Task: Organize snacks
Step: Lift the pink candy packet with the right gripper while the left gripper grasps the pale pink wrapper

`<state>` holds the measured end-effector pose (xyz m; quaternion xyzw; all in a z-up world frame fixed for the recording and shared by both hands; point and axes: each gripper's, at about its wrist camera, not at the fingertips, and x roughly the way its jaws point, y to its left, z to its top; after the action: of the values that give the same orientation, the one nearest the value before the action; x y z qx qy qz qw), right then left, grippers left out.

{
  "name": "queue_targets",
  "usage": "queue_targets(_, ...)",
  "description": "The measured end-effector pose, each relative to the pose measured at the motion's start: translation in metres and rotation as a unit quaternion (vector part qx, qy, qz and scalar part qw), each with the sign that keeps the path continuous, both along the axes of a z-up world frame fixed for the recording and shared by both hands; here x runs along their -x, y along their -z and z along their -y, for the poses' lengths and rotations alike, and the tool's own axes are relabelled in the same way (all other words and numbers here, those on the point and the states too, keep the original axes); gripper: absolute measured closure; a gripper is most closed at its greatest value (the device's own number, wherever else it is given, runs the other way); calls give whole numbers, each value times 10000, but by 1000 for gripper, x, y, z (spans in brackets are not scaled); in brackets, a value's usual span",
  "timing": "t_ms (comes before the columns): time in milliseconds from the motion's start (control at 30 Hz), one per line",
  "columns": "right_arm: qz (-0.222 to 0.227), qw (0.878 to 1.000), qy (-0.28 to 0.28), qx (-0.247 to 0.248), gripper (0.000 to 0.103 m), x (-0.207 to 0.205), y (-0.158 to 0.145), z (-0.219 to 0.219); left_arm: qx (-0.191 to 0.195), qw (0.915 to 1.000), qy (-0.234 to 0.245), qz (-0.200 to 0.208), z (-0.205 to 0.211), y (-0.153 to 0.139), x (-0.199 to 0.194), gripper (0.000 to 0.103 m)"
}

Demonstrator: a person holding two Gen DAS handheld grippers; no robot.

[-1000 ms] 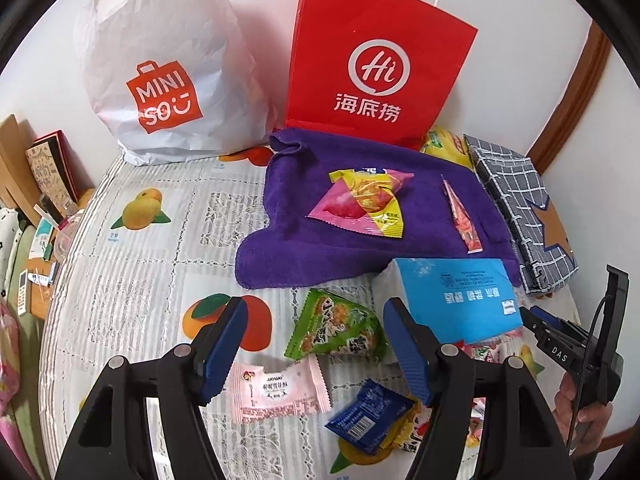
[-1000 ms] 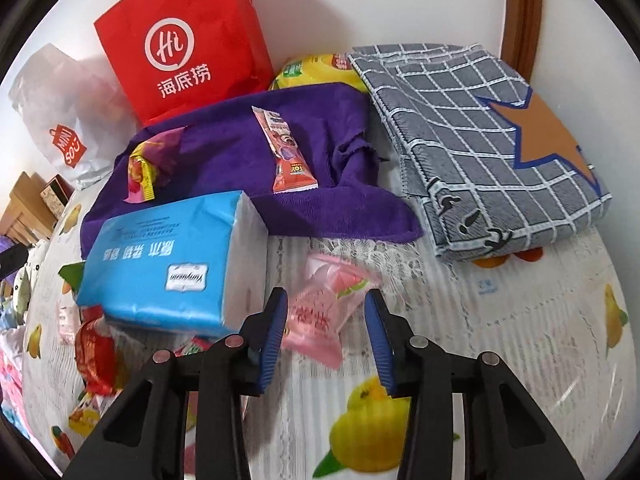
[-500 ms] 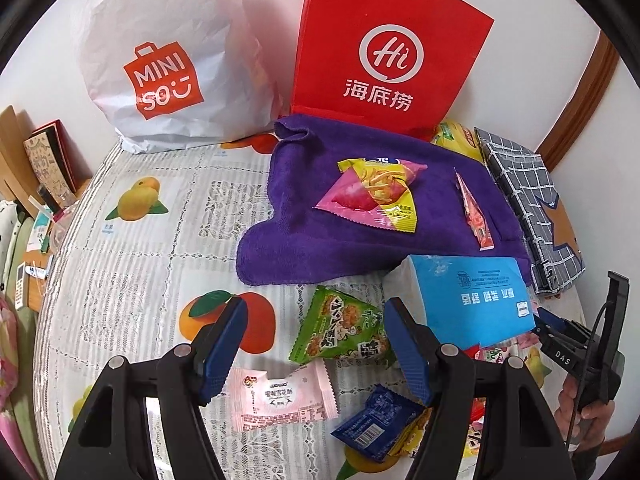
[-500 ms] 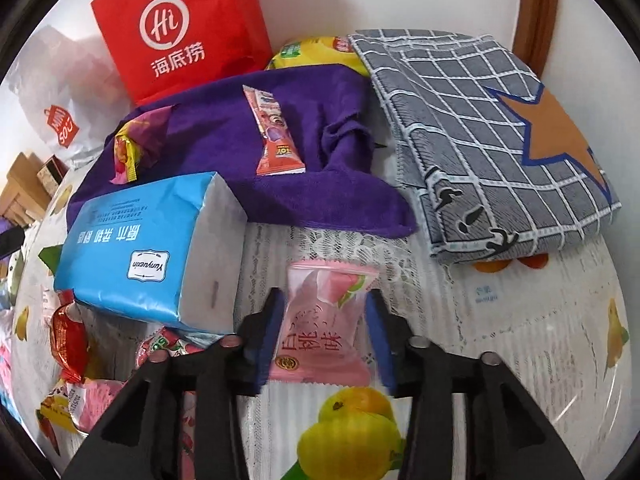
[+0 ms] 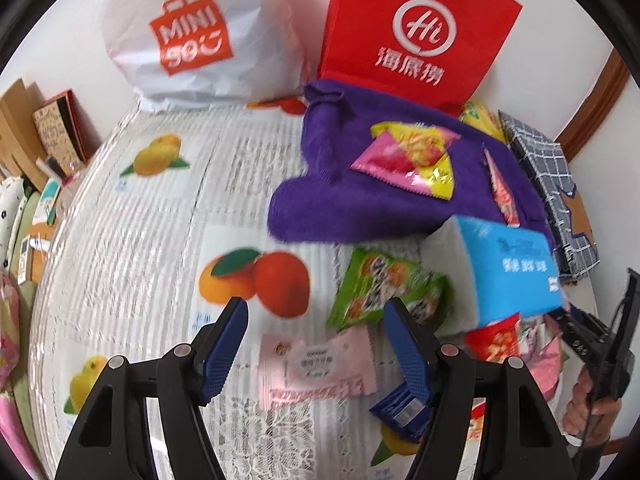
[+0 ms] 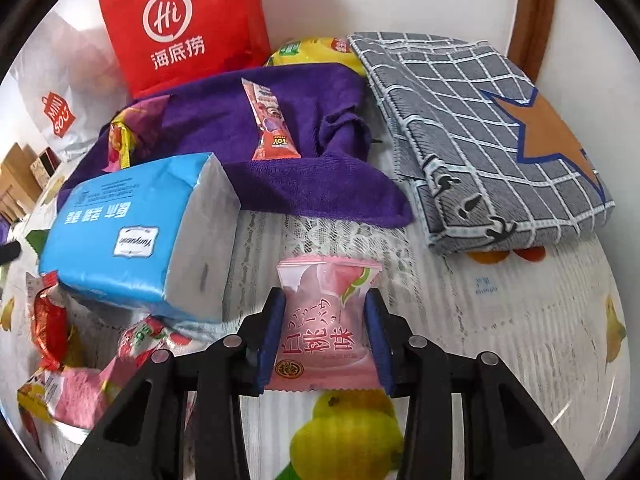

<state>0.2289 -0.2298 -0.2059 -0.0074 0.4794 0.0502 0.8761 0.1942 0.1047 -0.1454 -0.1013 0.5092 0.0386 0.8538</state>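
My right gripper (image 6: 325,320) has its blue pads against both sides of a pink peach candy packet (image 6: 326,324) lying on the tablecloth. My left gripper (image 5: 316,344) is open above a pale pink snack packet (image 5: 316,364); a green snack packet (image 5: 384,292) lies just beyond its right finger and a blue packet (image 5: 400,408) under it. On the purple towel (image 5: 340,200) lie a yellow-pink snack bag (image 5: 412,160) and a long orange stick packet (image 6: 268,120). More red and pink snacks (image 6: 60,340) lie left of the right gripper.
A blue tissue pack (image 6: 140,232) stands between the two grippers. A red paper bag (image 5: 416,32) and a white MINISO bag (image 5: 192,36) stand against the wall. A folded grey checked cloth (image 6: 480,128) lies at the right. A yellow bag (image 6: 312,48) sits behind the towel.
My right gripper moved forward over the pink peach candy packet and closed its pads onto it. My left gripper shifted left and closer to the table, over the pale pink packet.
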Motion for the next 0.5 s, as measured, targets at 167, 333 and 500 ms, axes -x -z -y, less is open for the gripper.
queue_targets(167, 43, 10000, 38, -10, 62, 15, -4, 3, 235, 9996, -15, -138, -5, 19, 11, 35)
queue_targets(333, -58, 10000, 72, -17, 62, 27, 4, 4, 297, 9991, 68, -300, 4, 38, 15, 35)
queue_targets(500, 8, 10000, 6, 59, 62, 39, 3, 1, -106, 9997, 123, -185, 19, 42, 21, 30)
